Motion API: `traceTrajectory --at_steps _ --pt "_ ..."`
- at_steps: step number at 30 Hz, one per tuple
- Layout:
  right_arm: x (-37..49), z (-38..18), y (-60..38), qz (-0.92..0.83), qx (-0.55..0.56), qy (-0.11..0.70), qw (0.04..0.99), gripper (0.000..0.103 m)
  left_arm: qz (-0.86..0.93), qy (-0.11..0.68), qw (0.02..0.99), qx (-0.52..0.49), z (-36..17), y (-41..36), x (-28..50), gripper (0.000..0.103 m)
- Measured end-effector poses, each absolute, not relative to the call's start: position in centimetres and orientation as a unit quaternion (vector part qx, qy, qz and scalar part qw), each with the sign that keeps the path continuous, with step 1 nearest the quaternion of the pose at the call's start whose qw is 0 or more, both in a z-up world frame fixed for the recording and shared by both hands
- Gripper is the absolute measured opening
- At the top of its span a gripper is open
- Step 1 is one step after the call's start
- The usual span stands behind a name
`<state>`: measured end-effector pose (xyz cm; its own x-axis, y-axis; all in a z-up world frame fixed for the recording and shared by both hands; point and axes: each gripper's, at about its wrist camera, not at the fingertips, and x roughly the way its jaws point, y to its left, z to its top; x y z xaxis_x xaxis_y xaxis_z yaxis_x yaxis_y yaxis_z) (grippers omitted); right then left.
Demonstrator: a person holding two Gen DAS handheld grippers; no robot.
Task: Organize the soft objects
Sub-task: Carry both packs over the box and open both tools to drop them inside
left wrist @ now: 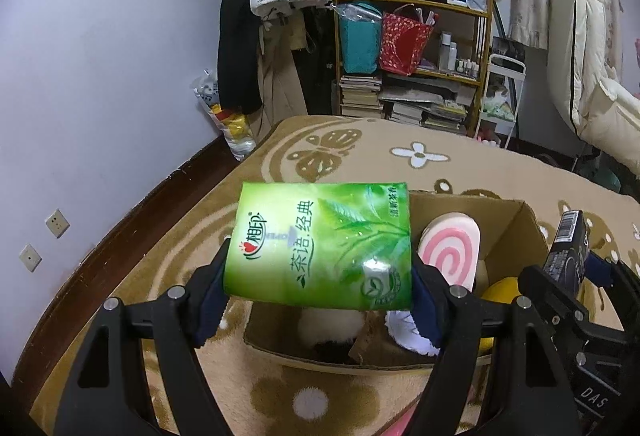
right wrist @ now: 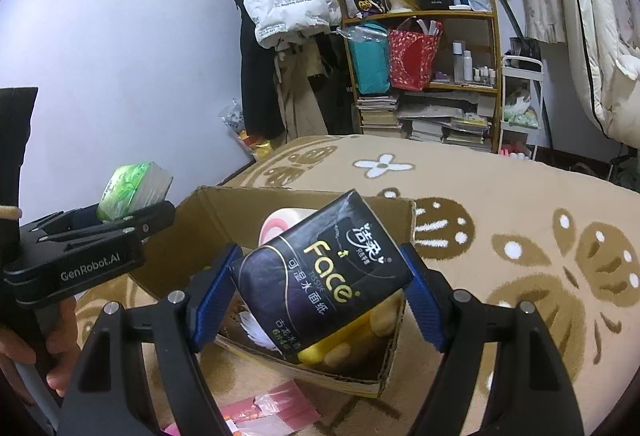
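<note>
Two tissue packs [left wrist: 320, 244] [right wrist: 326, 272] (both gripped)

box [right wrist: 192, 236] on rug [right wrist: 500, 196]; shelf [right wrist: 420, 16] behind.

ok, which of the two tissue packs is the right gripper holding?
The black "Face" tissue pack, clamped in the right gripper; the green one is in the left.

Left gripper [left wrist: 316, 300]: black frame, 2 fingers with dark navy pads, silver round screws; side marking "GenRobot.AI" in grey. Right gripper [right wrist: 322, 292]: black frame, bright blue ribbed pads, silver screws. Left hand [right wrist: 44, 352]: bare skin, black sleeve.
</note>
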<state>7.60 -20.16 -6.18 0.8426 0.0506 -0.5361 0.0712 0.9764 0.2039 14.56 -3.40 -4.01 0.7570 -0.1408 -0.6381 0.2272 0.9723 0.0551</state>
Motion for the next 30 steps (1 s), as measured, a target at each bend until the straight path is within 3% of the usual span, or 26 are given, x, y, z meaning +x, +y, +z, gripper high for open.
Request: traceTrajectory --at_steps 14,16,19,22,26,30 --pt "7.8 -6.3 -20.0 -0.006 0.104 0.287 0.952 0.082 -0.090 0.343 0.932 0.070 -4.6 -3.5 14.8 0.077" --pt "7.8 -6.4 -20.0 -0.007 0.104 0.288 0.952 0.083 -0.092 0.345 0.932 0.069 -4.6 -3.5 14.8 0.085" --pt "7.8 -6.4 -20.2 -0.008 0.105 0.289 0.951 0.084 -0.085 0.338 0.935 0.071 -4.5 -3.3 14.6 0.087" --pt "7.7 -6.5 -20.5 -0.014 0.111 0.284 0.952 0.094 -0.084 0.342 0.933 0.069 -4.4 -3.0 14.6 0.087" --pt "7.6 -6.6 -21.0 -0.013 0.121 0.282 0.952 0.096 -0.082 0.345 0.933 0.061 -4.3 -2.7 14.5 0.088" --pt "7.2 -6.4 -21.3 -0.021 0.132 0.276 0.952 0.103 -0.074 0.343 0.935 0.048 -4.0 -2.1 14.3 0.101"
